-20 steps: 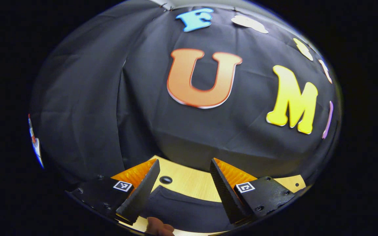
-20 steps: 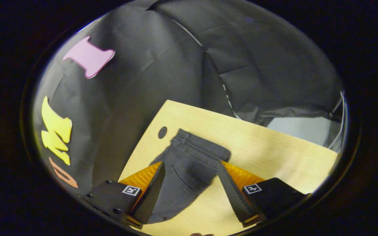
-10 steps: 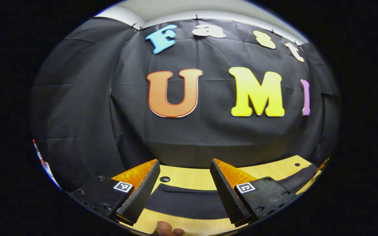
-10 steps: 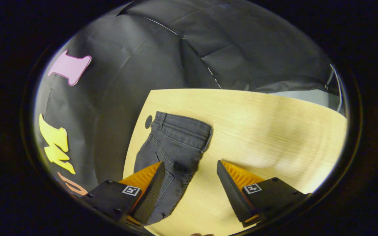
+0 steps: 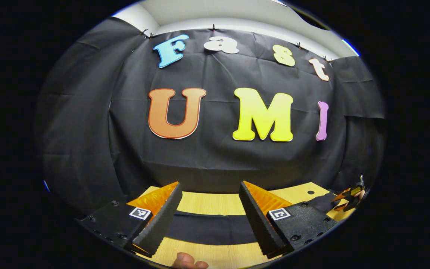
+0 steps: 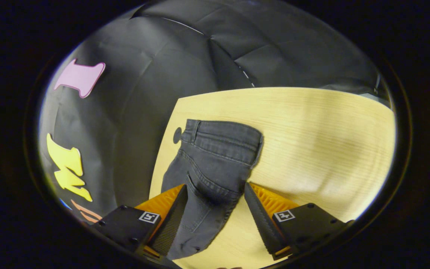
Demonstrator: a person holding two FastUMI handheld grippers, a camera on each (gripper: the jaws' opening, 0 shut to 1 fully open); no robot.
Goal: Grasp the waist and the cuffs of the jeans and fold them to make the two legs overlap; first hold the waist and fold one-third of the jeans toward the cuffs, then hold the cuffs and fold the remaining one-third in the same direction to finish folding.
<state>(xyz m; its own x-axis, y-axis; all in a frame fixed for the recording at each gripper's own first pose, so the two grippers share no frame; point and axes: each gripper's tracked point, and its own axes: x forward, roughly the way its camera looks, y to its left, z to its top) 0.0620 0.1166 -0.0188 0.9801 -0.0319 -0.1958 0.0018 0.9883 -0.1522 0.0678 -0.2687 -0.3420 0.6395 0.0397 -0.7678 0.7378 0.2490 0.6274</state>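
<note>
Item: dark grey denim jeans (image 6: 215,160), flat on pale wooden table (image 6: 312,134) | Position: waistband beyond right gripper (image 6: 215,215), seat between its spread, empty jaws; leg across left gripper (image 5: 209,215), likewise spread, empty | Handling: likely soft, weighty, grippy; pinch thick waistband and cuff hems.

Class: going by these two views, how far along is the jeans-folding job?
Done: the jeans lie on the table seemingly already halved, legs overlapping. In hand: right gripper open above the seat; left gripper open over the legs. Left: both one-third folds, waist first.
</note>
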